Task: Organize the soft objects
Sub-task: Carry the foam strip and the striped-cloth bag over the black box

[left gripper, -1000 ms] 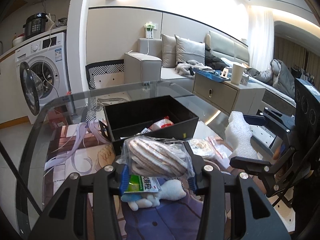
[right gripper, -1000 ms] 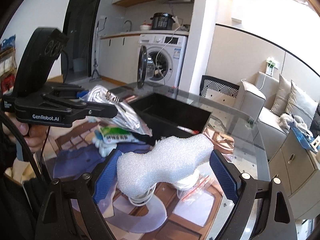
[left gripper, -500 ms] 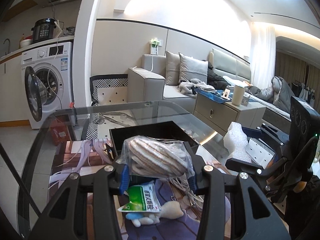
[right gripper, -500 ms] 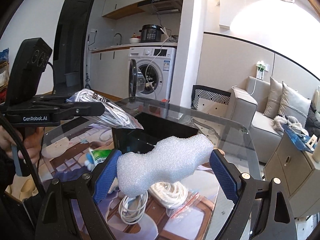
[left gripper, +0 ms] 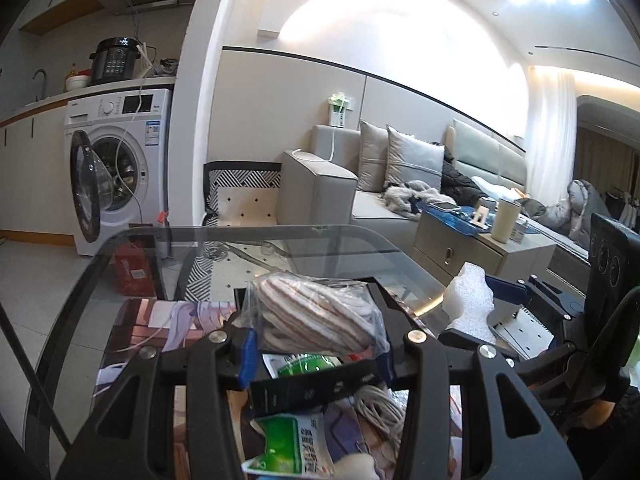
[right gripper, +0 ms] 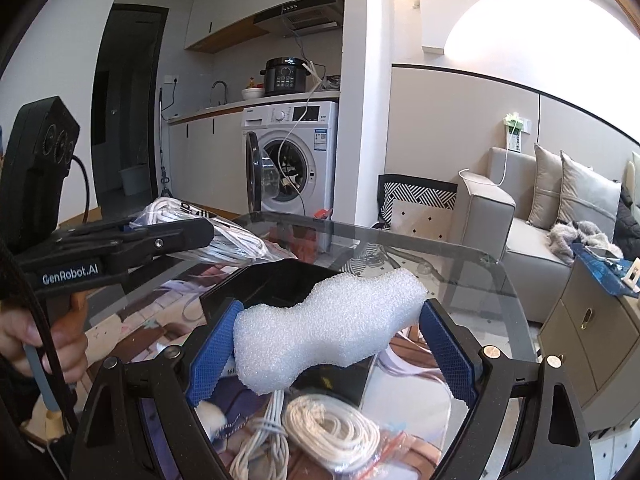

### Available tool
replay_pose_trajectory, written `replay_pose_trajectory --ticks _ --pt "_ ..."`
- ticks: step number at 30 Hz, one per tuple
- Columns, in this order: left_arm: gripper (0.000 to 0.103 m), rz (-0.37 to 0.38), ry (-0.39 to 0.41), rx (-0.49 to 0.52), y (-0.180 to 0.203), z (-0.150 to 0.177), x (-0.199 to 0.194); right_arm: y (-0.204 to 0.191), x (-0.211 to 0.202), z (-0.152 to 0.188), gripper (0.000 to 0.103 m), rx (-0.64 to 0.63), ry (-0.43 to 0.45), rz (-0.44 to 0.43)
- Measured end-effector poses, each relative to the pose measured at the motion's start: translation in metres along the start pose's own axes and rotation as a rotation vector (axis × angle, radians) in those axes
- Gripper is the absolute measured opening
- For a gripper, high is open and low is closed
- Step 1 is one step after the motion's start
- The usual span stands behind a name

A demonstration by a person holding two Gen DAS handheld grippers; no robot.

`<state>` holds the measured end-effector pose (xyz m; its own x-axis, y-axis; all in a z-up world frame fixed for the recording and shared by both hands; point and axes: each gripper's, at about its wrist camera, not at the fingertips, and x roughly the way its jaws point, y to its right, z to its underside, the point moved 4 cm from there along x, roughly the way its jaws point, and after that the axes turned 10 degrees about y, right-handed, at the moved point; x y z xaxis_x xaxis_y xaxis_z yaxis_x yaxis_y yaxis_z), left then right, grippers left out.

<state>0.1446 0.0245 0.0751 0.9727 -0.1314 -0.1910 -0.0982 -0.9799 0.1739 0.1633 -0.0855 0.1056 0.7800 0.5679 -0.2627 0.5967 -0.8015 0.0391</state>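
Note:
My left gripper (left gripper: 316, 348) is shut on a clear bag of coiled cord (left gripper: 316, 316), held above the glass table. It also shows in the right wrist view (right gripper: 172, 236) with the bag of cord (right gripper: 232, 240). My right gripper (right gripper: 332, 340) is shut on a white foam piece (right gripper: 328, 328), which also shows in the left wrist view (left gripper: 472, 300). The black box (right gripper: 280, 276) lies under both grippers; its near wall shows below the bag (left gripper: 312, 384). A green packet (left gripper: 292, 444) and a white plush (left gripper: 356, 468) lie on the table.
Bagged white cord coils (right gripper: 332, 428) and a loose cable bundle (right gripper: 260, 448) lie on the table in front of the box. The glass table's far edge (right gripper: 400, 236) curves round. A washing machine (left gripper: 116, 168) and a sofa (left gripper: 360, 184) stand beyond.
Both grippers have risen and moved forward over the black box, each still holding its object. The box has slid down to the bottom of both views.

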Motion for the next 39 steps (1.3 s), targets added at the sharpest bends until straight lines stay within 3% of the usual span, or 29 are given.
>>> replay_pose_trajectory --ticks 24,39 --pt "0.045 -0.034 -0.045 -0.040 -0.017 0.014 0.049 0.005 0.073 0.004 0.091 -0.039 -0.082 -0.032" --pt "0.045 -0.034 -0.075 -0.040 -0.021 0.020 0.061 0.009 0.097 0.009 0.091 -0.063 -0.113 -0.044"
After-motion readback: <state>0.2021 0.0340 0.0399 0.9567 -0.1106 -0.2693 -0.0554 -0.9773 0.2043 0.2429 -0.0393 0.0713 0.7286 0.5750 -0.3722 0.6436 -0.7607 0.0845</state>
